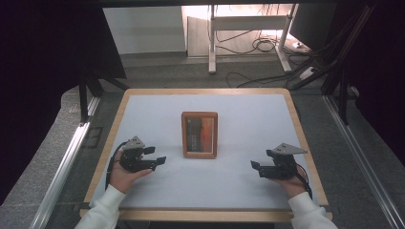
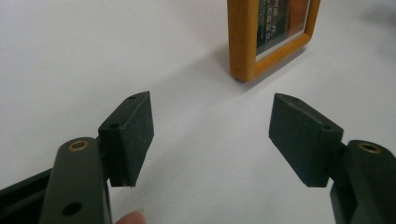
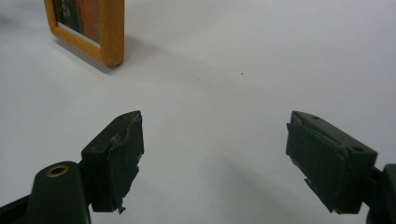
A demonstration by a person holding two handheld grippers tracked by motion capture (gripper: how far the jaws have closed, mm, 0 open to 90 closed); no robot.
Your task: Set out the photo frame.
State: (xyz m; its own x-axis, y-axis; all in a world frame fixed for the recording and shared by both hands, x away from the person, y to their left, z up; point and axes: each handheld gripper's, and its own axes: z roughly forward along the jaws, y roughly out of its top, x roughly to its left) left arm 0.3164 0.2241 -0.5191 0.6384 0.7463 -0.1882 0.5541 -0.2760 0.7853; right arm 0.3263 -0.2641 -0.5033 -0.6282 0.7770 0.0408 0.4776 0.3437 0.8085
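Step in hand: you look to be at the approach, before any contact; both grippers rest low over the table, aimed inward at the picture frame (image 1: 199,134).
Picture frame: it sits mid-table on the white mat (image 1: 239,186), between your two hands and well apart from each; from the high view it seems to lie flat or lean back, and I cannot tell which.
Left gripper (image 1: 156,155): jaws spread wide, nothing between them; in the left gripper view (image 2: 211,135) the frame's wooden corner (image 2: 243,42) sits ahead and slightly right of the gap.
Right gripper (image 1: 256,168): jaws likewise spread and empty; in the right gripper view (image 3: 212,156) the frame (image 3: 109,32) lies ahead and far off to the left.
Next move: likely bring one gripper forward until a wooden side rail sits between its jaws, then close.
Caution: grip the wood, not the glazed face; a narrow edge may slip or tip.
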